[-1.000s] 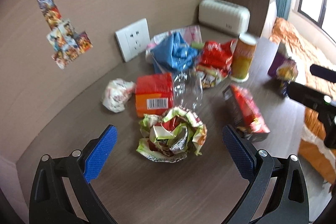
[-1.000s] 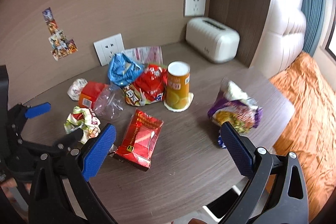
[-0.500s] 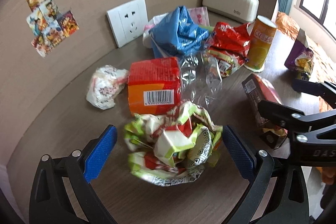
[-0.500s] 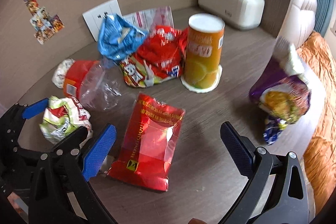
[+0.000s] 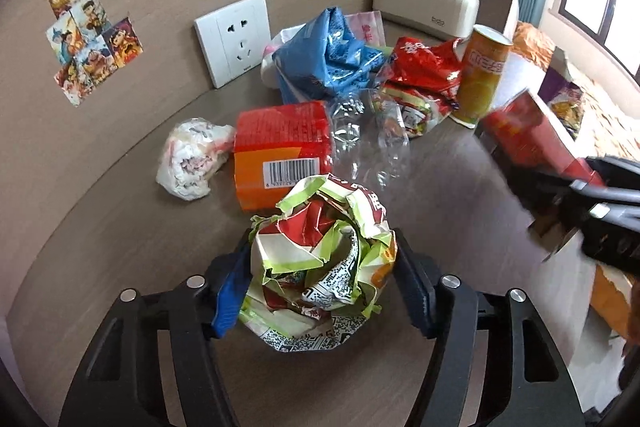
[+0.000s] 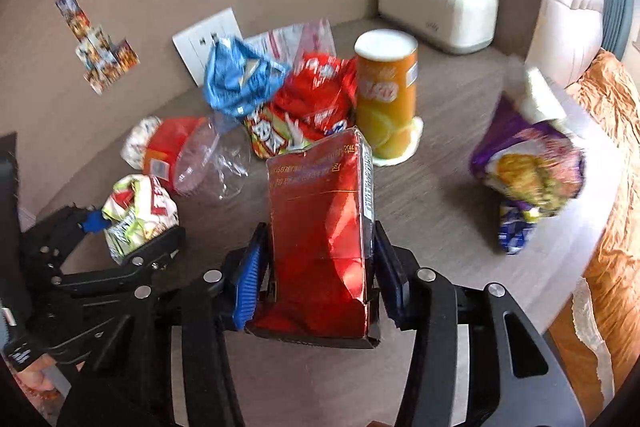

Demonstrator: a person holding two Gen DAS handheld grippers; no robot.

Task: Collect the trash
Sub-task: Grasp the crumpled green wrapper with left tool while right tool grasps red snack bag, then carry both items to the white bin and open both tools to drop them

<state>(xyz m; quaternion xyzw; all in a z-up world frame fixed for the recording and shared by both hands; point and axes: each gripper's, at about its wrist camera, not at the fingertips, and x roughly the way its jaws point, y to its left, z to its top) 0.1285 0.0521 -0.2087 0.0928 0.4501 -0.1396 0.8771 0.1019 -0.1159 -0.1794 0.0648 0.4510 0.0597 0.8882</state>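
A crumpled green, red and white wrapper (image 5: 316,227) lies on the brown table (image 5: 460,227). My left gripper (image 5: 320,267) is around it, jaws closing, with both blue pads pressed against its sides. A red foil packet (image 6: 316,187) stands tilted up between the pads of my right gripper (image 6: 318,239), whose jaws are also closing and squeeze its lower part. In the right wrist view the left gripper (image 6: 134,227) and the wrapper (image 6: 138,211) show at the lower left. In the left wrist view the red packet (image 5: 528,131) appears blurred at the right.
Behind lie an orange-red box (image 5: 280,147), a white wad (image 5: 192,155), clear plastic (image 5: 368,139), a blue bag (image 5: 328,59), red snack bags (image 5: 424,75) and an upright orange can (image 5: 484,75). A purple bag (image 6: 524,163) sits near the table's right edge. A white appliance (image 6: 436,7) stands by the wall.
Both grippers came down and their jaws narrowed from wide open. The left now grips the crumpled wrapper; the right grips the red packet, which has tipped up from lying flat.
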